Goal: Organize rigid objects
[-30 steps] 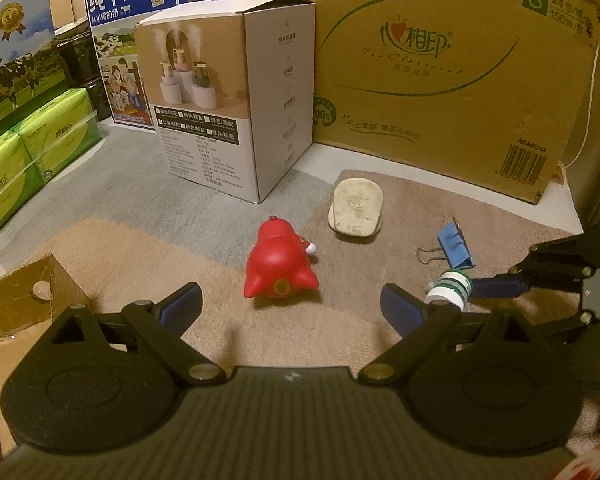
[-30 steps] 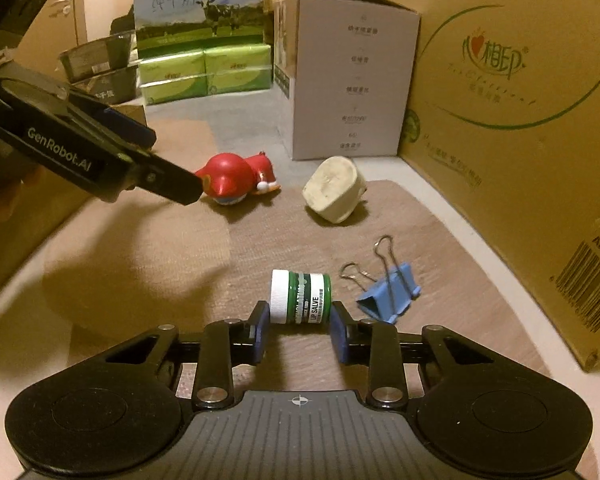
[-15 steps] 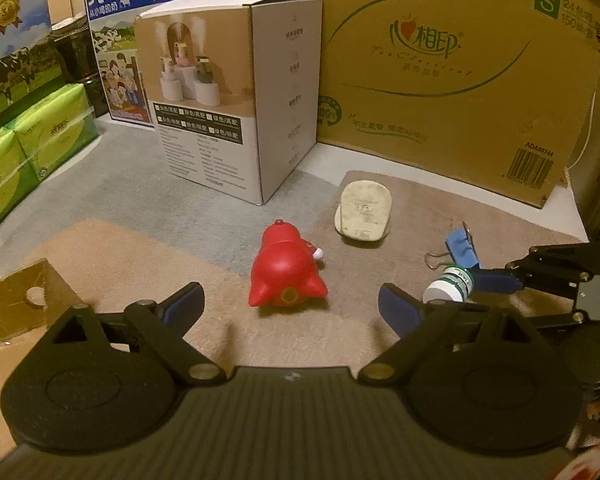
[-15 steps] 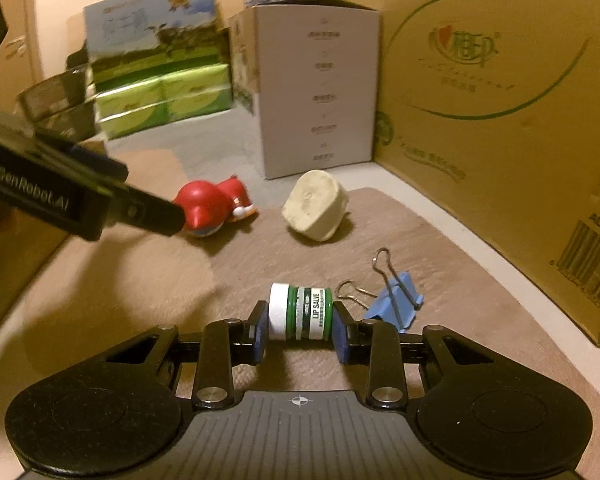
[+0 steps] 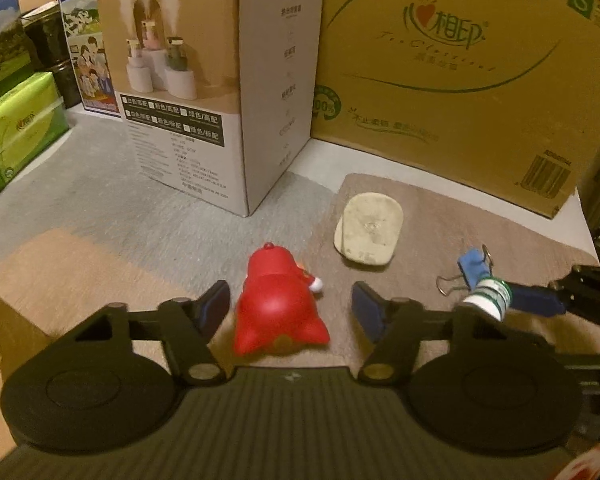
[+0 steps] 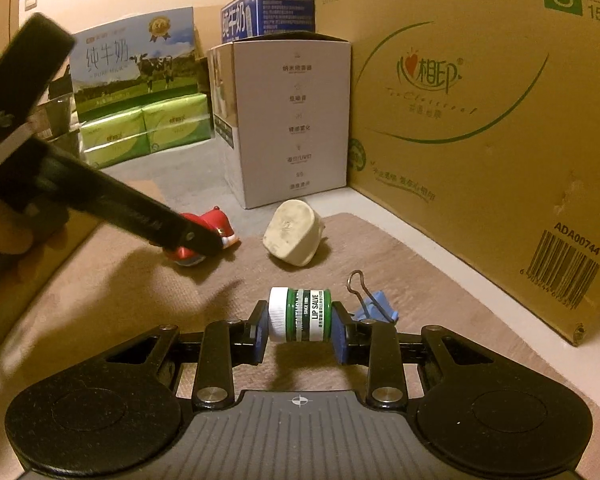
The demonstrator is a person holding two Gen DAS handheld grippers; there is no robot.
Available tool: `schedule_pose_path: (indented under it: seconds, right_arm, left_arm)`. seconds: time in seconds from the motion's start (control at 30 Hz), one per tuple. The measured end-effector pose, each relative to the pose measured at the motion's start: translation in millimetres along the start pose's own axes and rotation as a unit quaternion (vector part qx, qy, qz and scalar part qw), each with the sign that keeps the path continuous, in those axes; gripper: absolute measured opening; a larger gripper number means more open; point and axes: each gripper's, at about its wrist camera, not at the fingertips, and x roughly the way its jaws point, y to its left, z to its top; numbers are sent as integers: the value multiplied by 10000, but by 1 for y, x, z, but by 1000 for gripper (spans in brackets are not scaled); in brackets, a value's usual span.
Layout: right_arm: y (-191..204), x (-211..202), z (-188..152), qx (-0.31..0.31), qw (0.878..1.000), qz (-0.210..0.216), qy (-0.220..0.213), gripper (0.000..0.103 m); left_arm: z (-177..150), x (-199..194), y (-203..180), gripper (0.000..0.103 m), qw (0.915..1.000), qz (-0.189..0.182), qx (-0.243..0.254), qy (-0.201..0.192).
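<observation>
- Since the earlier frames, the left gripper (image 5: 290,308) has been brought forward and lower over the red toy figure (image 5: 278,316), which now fills the gap between its blue pads and no longer lies ahead of them.
- Its jaws are closing; the toy is between them, but a sliver of mat is seen on each side, so no contact is shown yet.
- In the left wrist view the toy sits at lower centre, its long axis running up the frame, roughly in line with the fingers; its broad red end is nearest the camera and its small knobbed end points away.
- The coming squeeze is judged to turn on this: the pads stand either side of the toy's wide body, across its short axis.
- The right gripper (image 6: 300,330) is clenched on the lip salve jar (image 6: 300,314), held sideways, white cap to the left, at lower centre of the right wrist view.
- A blue binder clip (image 6: 374,308) lies just right of the jar, and a pale stone-like block (image 6: 294,232) lies on the brown mat (image 6: 440,280) beyond.
</observation>
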Motion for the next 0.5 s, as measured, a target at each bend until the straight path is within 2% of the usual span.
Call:
schedule_pose_path:
  seconds: [0.17, 0.33, 0.5]
  right_arm:
    - [2, 4, 1, 32, 10000, -27, 27, 32]
    - [2, 6, 2, 74, 10000, -55, 39, 32]
    - [2, 6, 2, 169, 9998, -131, 66, 32]
  left_arm:
    - [5, 11, 2, 46, 9997, 35, 129, 194]
    - [3, 18, 4, 44, 9994, 29, 140, 324]
    - [-2, 10, 0, 44, 9994, 110, 156, 288]
